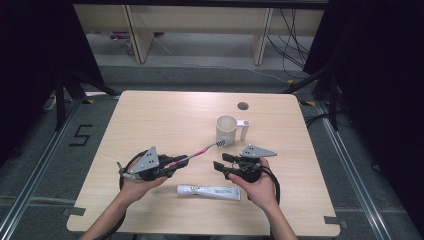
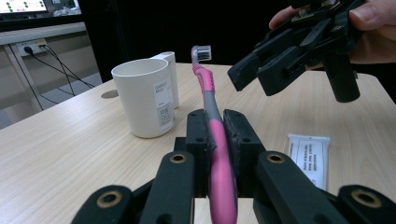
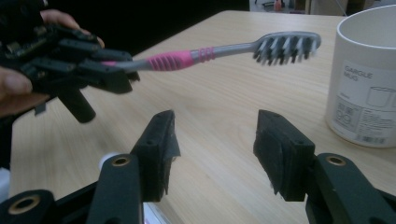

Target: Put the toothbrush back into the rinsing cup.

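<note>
While the left gripper [image 1: 172, 165] clamps the pink toothbrush [image 2: 212, 112] by its handle, the bristled head points toward the white mug [image 1: 226, 129] at the far right of the table [image 1: 150, 120]. Nearby, the right gripper [image 1: 220, 164] has its jaws spread apart with nothing between them, and a toothpaste tube [image 1: 208, 191] lies near the table's front edge.

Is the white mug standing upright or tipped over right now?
Upright: the white mug stands on its base on the table, its open rim facing up, handle at the side.

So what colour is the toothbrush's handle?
The toothbrush handle is pink and grey; the right gripper view shows it best.
</note>
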`<move>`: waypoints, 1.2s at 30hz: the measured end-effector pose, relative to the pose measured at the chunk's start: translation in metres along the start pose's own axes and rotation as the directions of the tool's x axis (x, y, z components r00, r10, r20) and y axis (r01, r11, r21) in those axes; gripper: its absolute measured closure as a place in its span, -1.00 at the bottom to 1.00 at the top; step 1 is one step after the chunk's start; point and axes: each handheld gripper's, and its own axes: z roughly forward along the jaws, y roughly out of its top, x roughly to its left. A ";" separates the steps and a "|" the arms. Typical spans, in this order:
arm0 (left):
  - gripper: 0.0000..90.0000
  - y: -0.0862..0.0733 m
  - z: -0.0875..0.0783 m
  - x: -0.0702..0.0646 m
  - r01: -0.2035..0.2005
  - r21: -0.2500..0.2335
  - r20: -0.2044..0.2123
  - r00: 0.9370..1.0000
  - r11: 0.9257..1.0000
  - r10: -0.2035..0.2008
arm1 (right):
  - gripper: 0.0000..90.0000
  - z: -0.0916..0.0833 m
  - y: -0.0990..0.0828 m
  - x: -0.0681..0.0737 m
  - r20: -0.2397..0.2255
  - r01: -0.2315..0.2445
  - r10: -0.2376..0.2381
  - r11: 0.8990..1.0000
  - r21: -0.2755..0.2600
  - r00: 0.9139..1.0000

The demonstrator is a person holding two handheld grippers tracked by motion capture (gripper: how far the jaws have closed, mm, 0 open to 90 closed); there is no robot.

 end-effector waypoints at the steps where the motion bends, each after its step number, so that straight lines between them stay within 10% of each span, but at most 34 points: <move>1: 0.79 0.000 0.000 0.000 0.001 -0.003 -0.005 1.000 1.000 -0.001 | 0.02 0.002 0.000 0.001 0.000 -0.037 0.037 0.999 -0.014 0.999; 15: 0.79 0.000 0.003 -0.001 0.000 -0.021 -0.014 1.000 1.000 0.000 | -0.02 0.020 0.010 0.006 -0.100 -0.219 0.210 0.972 -0.089 0.973; 36: 0.78 0.001 0.016 -0.010 -0.031 -0.003 -0.017 0.999 1.000 0.031 | 0.07 0.039 0.017 0.002 -0.130 -0.251 0.236 0.962 -0.110 0.963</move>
